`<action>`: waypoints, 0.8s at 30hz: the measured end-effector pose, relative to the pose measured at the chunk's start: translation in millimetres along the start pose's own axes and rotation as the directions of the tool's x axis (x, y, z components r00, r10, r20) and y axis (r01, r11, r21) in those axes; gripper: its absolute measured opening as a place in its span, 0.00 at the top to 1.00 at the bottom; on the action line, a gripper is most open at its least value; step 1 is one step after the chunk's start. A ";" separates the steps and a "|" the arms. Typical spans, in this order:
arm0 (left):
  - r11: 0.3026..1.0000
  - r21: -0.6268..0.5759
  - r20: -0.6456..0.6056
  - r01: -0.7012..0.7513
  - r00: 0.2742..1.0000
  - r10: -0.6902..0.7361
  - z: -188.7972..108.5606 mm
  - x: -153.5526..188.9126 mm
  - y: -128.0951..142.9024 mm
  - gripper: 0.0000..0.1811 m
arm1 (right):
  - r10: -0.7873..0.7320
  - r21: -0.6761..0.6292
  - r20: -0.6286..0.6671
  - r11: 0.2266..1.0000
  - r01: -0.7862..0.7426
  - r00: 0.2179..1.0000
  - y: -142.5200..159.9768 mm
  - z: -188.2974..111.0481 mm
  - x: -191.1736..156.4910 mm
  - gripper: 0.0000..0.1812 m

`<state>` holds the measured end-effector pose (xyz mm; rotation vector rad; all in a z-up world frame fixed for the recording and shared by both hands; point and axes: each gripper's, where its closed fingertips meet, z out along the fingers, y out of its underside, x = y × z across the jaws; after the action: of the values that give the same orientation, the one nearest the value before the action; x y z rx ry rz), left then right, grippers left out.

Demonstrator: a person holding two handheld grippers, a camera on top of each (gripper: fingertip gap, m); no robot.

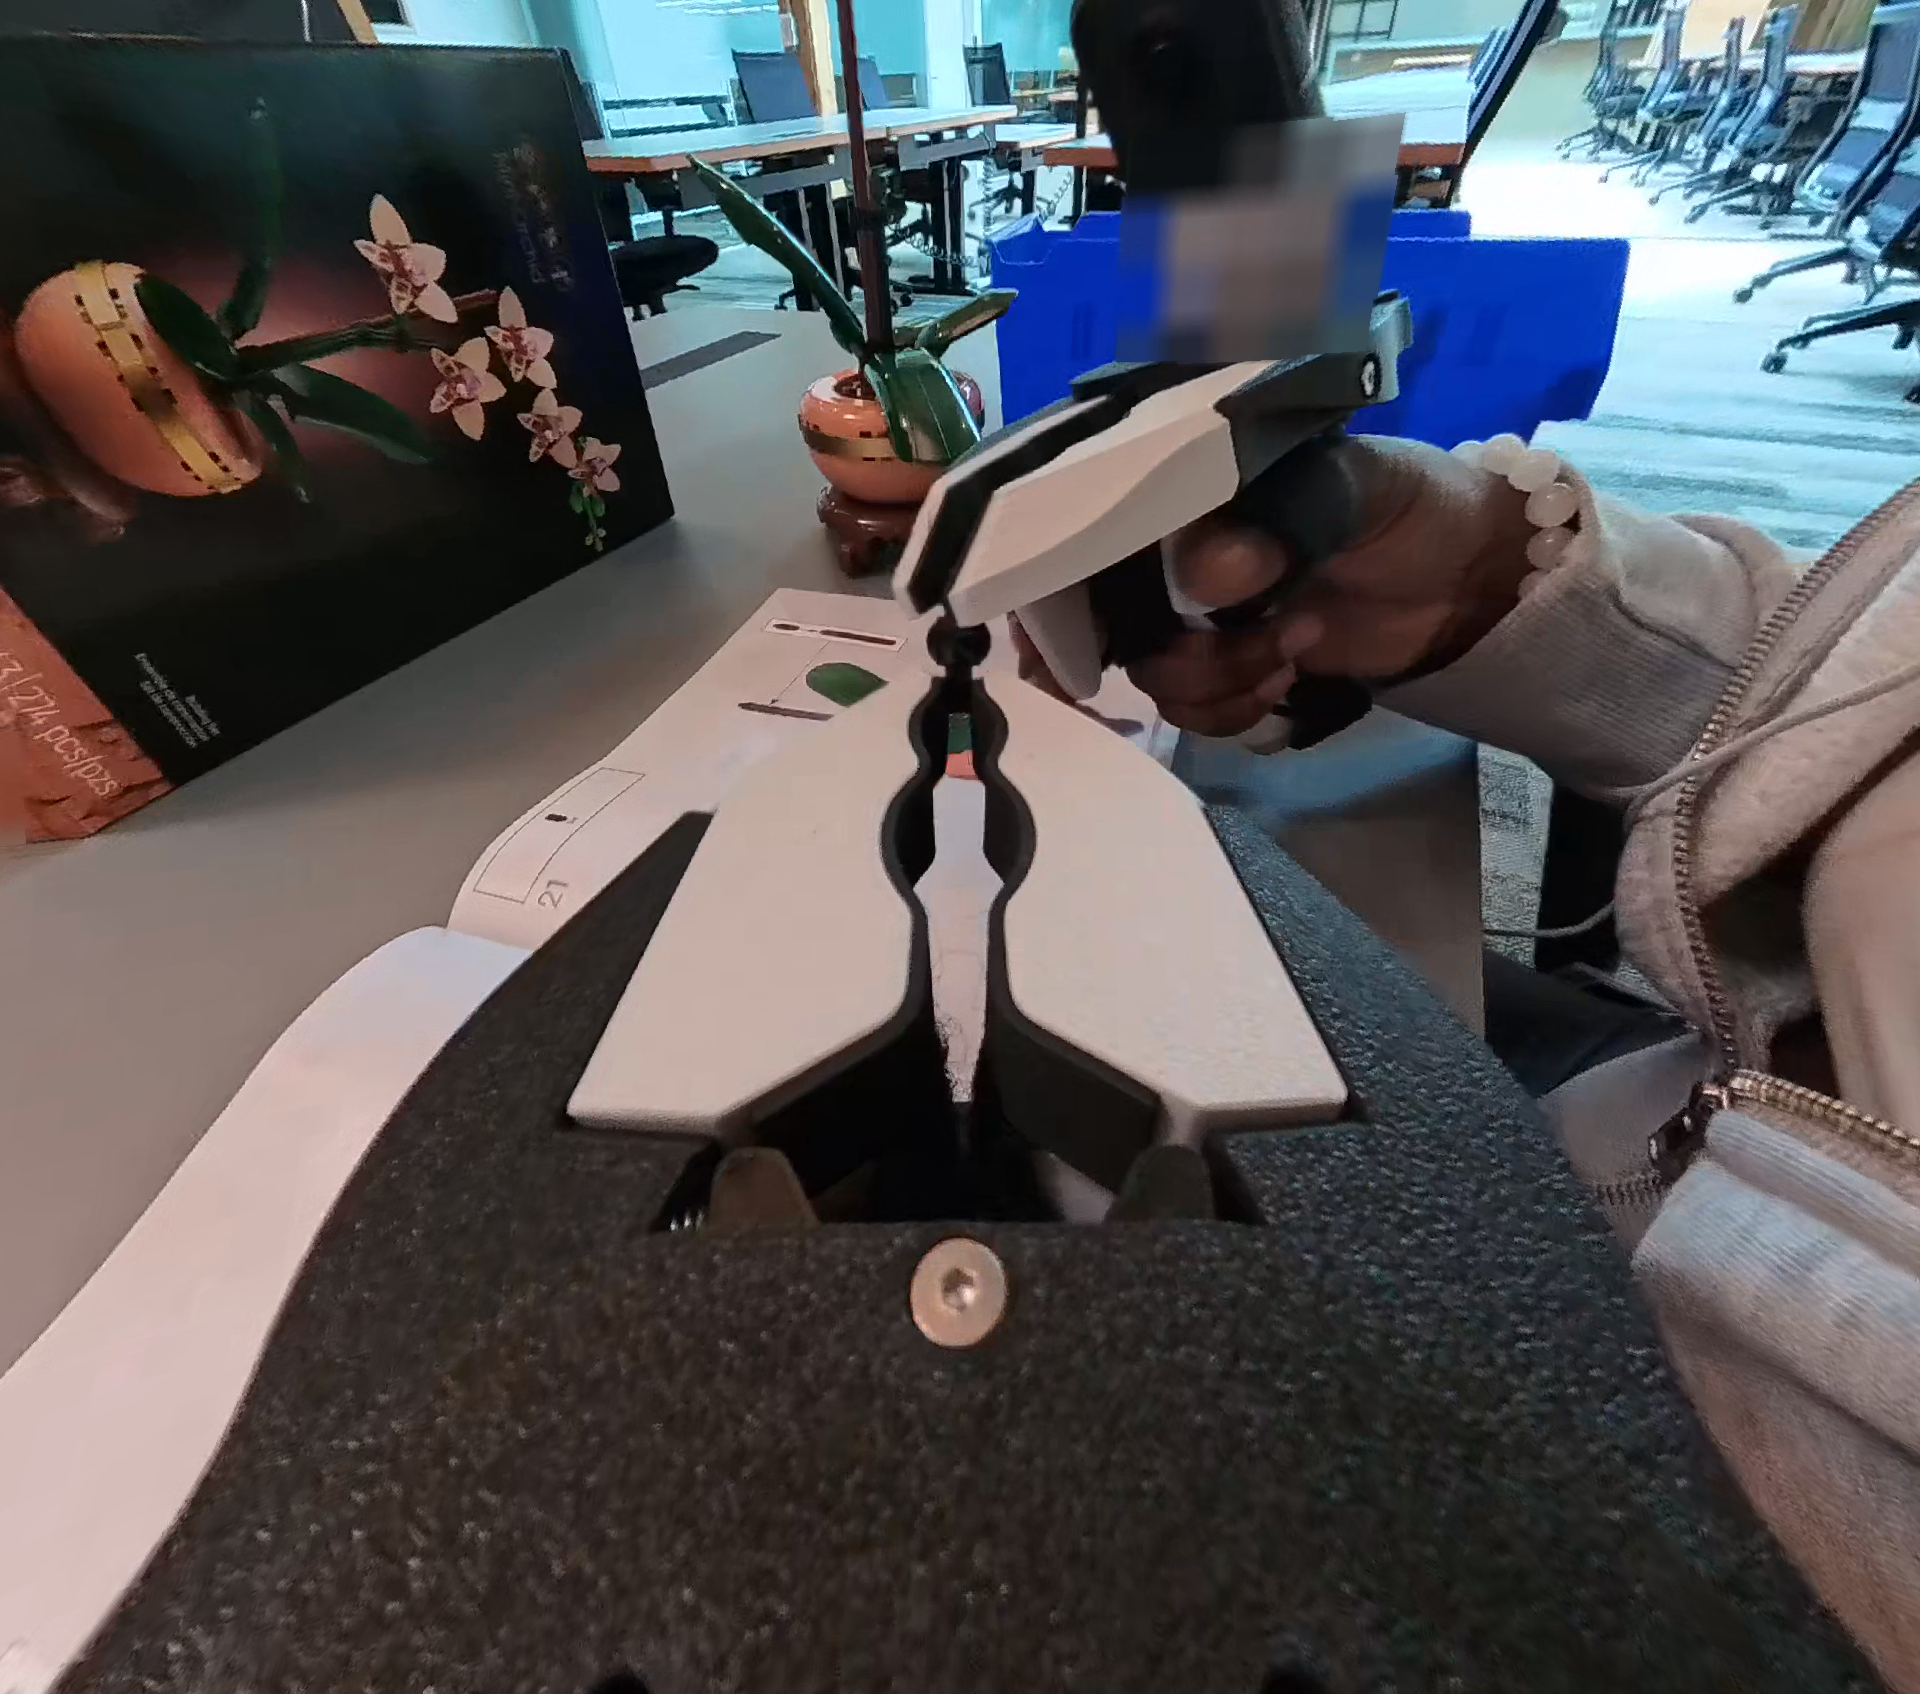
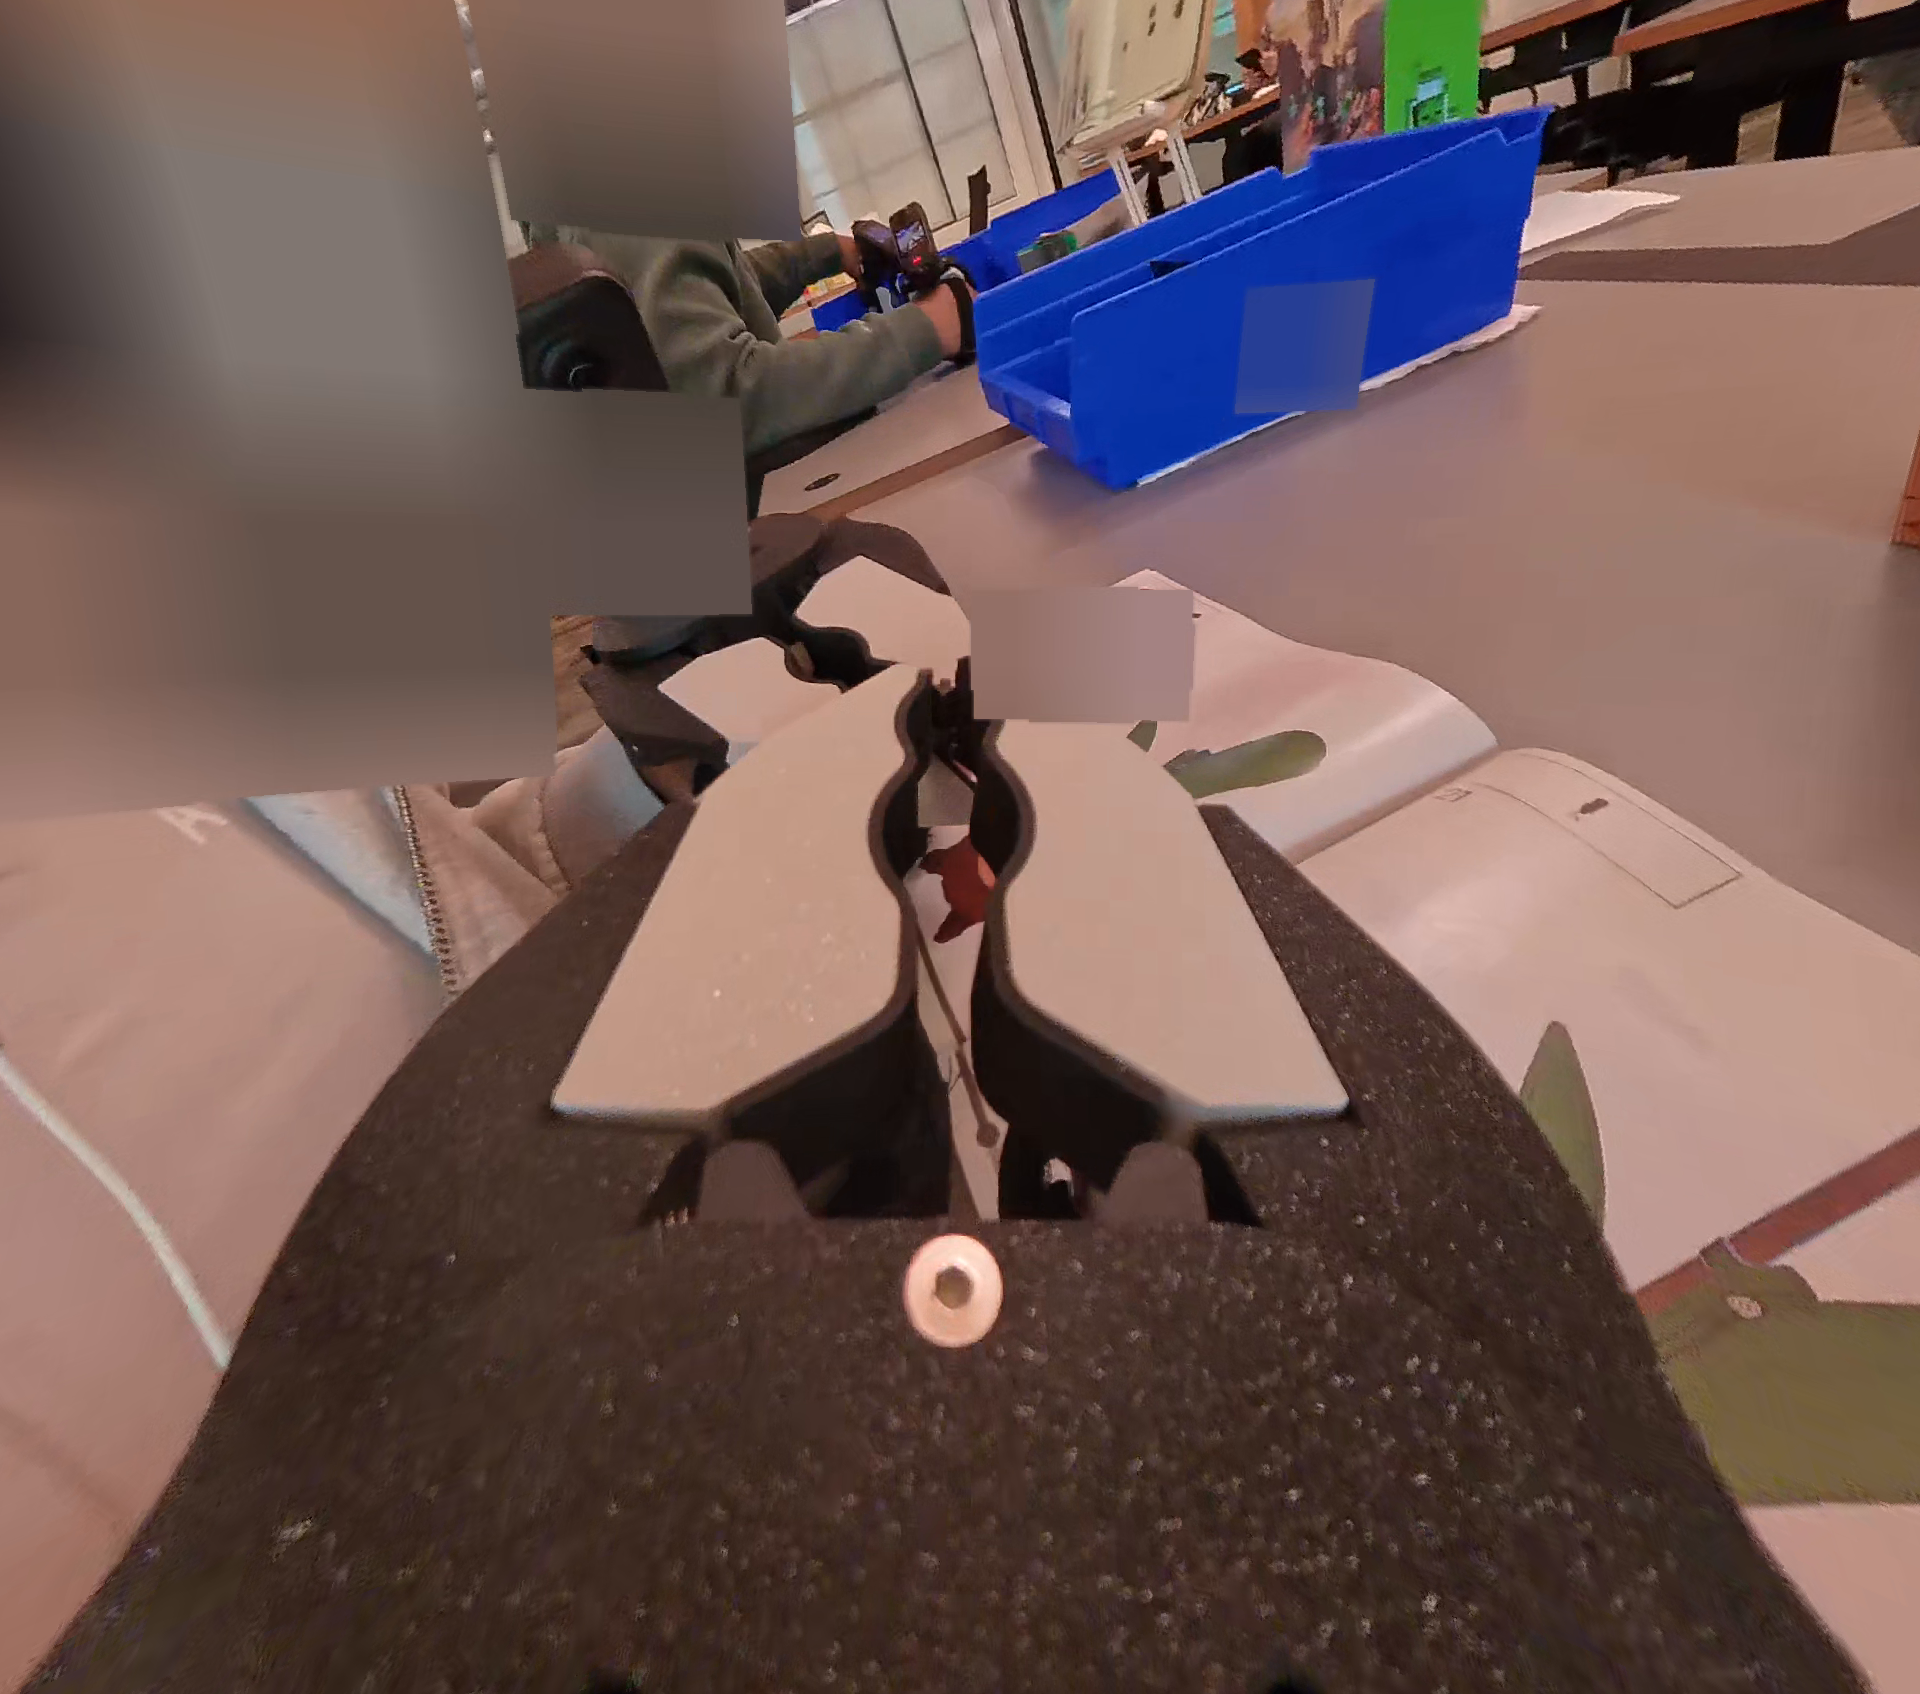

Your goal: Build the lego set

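My left gripper [image 1: 957, 686] is shut, and a small black lego piece [image 1: 957, 643] sticks up from its tips. My right gripper [image 1: 928, 597] comes in from the upper right, its shut tips meeting the top of that piece. In the right wrist view my right gripper [image 2: 938, 694] is shut on the small black piece [image 2: 948, 714], with the left gripper [image 2: 800, 657] just beyond it. The part-built orchid [image 1: 891, 439], a pink pot with green leaves and a dark upright stem, stands on the table behind. An open instruction booklet [image 1: 644, 771] lies under both grippers.
The set's dark box [image 1: 312, 397] stands at the left. A blue bin [image 1: 1507, 325] sits behind the orchid and shows again in the right wrist view [image 2: 1247, 273]. Another person works at the far table [image 2: 748, 335]. A sleeve and a hand [image 1: 1455, 605] hold the right gripper.
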<state>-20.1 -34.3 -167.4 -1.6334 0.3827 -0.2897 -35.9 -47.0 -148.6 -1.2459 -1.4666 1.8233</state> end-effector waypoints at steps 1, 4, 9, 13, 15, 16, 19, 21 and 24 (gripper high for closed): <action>1.000 -0.009 0.007 -0.004 1.000 0.004 -0.7 -1.6 0.8 0.98 | -0.006 -0.006 0.003 1.000 0.006 1.000 0.3 1.9 0.8 0.98; 0.997 -0.072 0.029 -0.026 0.999 0.028 -7.0 -10.0 7.4 0.92 | -0.051 -0.043 -0.002 0.998 0.050 0.999 -0.1 8.4 5.0 0.98; 0.988 -0.151 0.118 0.024 0.993 -0.006 -38.9 -40.4 18.3 0.80 | -0.190 -0.288 -0.059 0.943 0.165 0.980 31.3 22.6 31.9 0.98; 0.984 -0.153 0.155 0.092 0.986 -0.068 -53.2 -52.8 26.8 0.80 | -0.298 -0.562 -0.081 0.802 0.203 0.951 76.4 27.8 52.1 0.94; 0.984 -0.153 0.145 0.085 0.987 -0.063 -52.9 -50.9 26.7 0.81 | -0.306 -0.611 -0.095 0.769 0.187 0.947 84.0 27.5 56.3 0.87; 0.984 -0.162 0.142 0.076 0.988 -0.053 -52.2 -49.8 27.8 0.82 | -0.316 -0.619 -0.099 0.762 0.190 0.943 84.7 27.4 57.5 0.84; 0.981 -0.186 0.135 0.055 0.990 -0.030 -50.2 -47.2 30.6 0.83 | -0.341 -0.595 -0.107 0.775 0.215 0.934 78.6 27.3 56.3 0.79; 0.980 -0.192 0.135 0.055 0.990 -0.029 -49.9 -47.1 31.3 0.83 | -0.337 -0.542 -0.123 0.811 0.222 0.933 68.6 27.2 53.1 0.79; 0.982 -0.176 0.143 0.067 0.989 -0.042 -51.1 -48.8 29.5 0.85 | -0.327 -0.437 -0.150 0.868 0.234 0.933 48.3 22.7 44.8 0.80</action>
<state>-87.6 -62.8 -189.9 -1.8325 0.2649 -0.1851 -68.5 -36.6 -209.3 -1.2889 -1.8532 1.1771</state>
